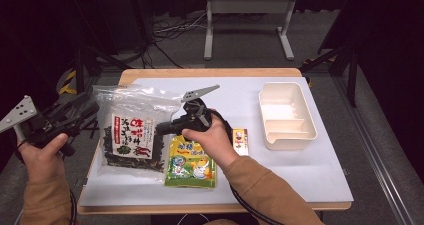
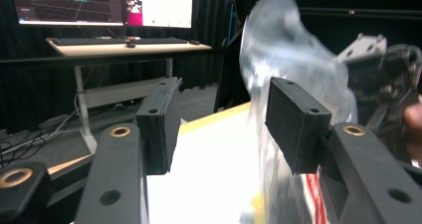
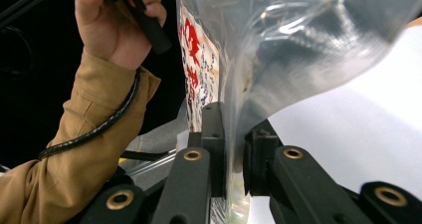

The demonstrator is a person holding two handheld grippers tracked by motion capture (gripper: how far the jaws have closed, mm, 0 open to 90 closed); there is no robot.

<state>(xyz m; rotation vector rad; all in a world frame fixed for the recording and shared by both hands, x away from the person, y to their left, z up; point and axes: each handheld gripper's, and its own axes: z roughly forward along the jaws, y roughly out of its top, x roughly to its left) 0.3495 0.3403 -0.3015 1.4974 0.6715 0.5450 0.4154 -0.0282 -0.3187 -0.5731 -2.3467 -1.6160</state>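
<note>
high view first: the clear plastic bag with a printed label and dark dried stuff inside (image 1: 131, 135) lies on the white table sheet (image 1: 280, 170), well left of the cream plastic divided tray (image 1: 287, 116), with a yellow-green snack packet (image 1: 191, 164) just beside its right edge. the right gripper (image 1: 167, 127) reaches in at that right edge; the left gripper (image 1: 75, 116) sits off the bag's left side.

left gripper view: jaws stand about half open, nothing pressed between the pads (image 2: 297, 122), the bag's film (image 2: 293, 59) beyond them (blurry, looks floppy).

right gripper view: jaws closed tight on a fold of the bag's film (image 3: 298, 40), label hanging beside them.

my guess: it's light, soft and slippery, contents brittle, so pinch the empty film margin, not the filled middle.
</note>
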